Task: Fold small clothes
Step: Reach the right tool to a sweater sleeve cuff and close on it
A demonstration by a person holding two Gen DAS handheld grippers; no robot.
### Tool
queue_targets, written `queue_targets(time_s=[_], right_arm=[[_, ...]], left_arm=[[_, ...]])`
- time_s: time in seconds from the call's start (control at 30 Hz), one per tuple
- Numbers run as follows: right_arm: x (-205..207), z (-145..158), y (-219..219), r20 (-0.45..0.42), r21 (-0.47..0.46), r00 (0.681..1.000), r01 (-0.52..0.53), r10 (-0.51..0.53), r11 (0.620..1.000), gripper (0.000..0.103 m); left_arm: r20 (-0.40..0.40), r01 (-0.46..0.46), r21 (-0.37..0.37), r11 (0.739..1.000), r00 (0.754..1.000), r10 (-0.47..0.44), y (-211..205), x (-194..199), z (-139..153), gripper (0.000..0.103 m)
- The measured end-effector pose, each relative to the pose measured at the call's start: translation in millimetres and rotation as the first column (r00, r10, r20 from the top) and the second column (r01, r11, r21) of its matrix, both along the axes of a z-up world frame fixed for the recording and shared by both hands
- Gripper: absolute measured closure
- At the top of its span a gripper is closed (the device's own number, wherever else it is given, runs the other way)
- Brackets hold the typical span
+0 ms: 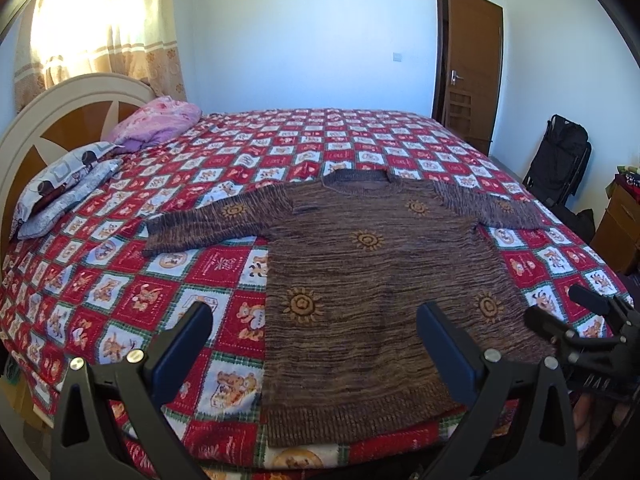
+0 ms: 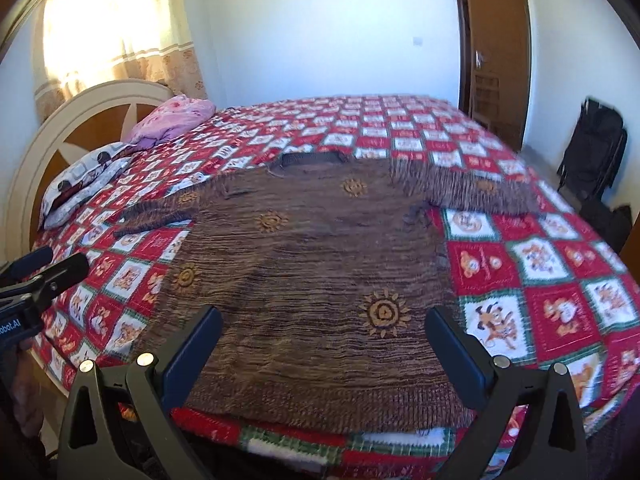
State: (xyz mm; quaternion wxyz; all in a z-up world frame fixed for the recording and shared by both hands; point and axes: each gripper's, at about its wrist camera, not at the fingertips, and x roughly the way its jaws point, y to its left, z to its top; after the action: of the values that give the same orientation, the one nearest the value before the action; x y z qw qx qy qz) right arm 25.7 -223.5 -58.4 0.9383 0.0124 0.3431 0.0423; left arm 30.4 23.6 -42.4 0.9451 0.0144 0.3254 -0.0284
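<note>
Starting on the left, there's a cream headboard (image 1: 60, 96) with a patterned pillow (image 1: 68, 184) and a bunched-up pink blanket (image 1: 156, 120) at that end of the bed, and a sunlit curtain (image 1: 108, 28) behind it. The whole bed is covered by a red and white checkered quilt (image 1: 120, 288) with little cartoon squares. The left gripper (image 1: 314, 320) hangs over the near edge with its fingers spread wide apart, nothing between them, lined up with the lower left part of the brown sweater (image 1: 380, 280). That sweater lies flat on the quilt, hem toward the near edge, collar pointing away, both sleeves stretched straight out to the sides, orange sun shapes dotted across it. Moving right, the right gripper (image 2: 324, 320) also sits wide open and empty above the hem, over the lower right part; in the left wrist view it shows at the far right edge, closer to the sweater's right side. Past the bed on the right there's a brown door (image 1: 472, 64) standing ajar and a black bag (image 1: 560, 156) against the wall. The right wrist view is a bit blurry.
</note>
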Motion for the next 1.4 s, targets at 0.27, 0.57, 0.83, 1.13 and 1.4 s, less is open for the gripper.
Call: queue_targets(time_s=[0.27, 0.57, 0.83, 1.13, 1.4], right_arm=[[69, -28, -78, -0.046, 0.062, 0.99, 0.138, -0.135, 0.989, 0.001], [153, -36, -207, -0.122, 0.103, 0.917, 0.393, -0.38, 0.914, 0.02], [207, -35, -310, -0.167, 0.142, 0.828, 0.557, -0.535, 0.818, 0.038], [252, -52, -346, -0.216, 0.162, 0.815, 0.573, -0.538, 0.803, 0.051], [267, -46, -329, -0.185, 0.116, 0.854, 0.51, -0.486, 0.852, 0.091]], left_arm=[[-0.027, -0.027, 0.098, 0.995, 0.999, 0.029, 6, 71, -20, 0.0], [-0.112, -0.036, 0.157, 0.987, 0.992, 0.054, -4, 172, -58, 0.0], [-0.181, -0.055, 0.143, 0.988, 0.98, 0.081, -11, 227, -86, 0.0], [-0.156, -0.099, 0.141, 0.985, 0.98, 0.121, -6, 266, -94, 0.0], [-0.189, -0.091, 0.123, 0.988, 0.976, 0.113, -10, 272, -109, 0.0]])
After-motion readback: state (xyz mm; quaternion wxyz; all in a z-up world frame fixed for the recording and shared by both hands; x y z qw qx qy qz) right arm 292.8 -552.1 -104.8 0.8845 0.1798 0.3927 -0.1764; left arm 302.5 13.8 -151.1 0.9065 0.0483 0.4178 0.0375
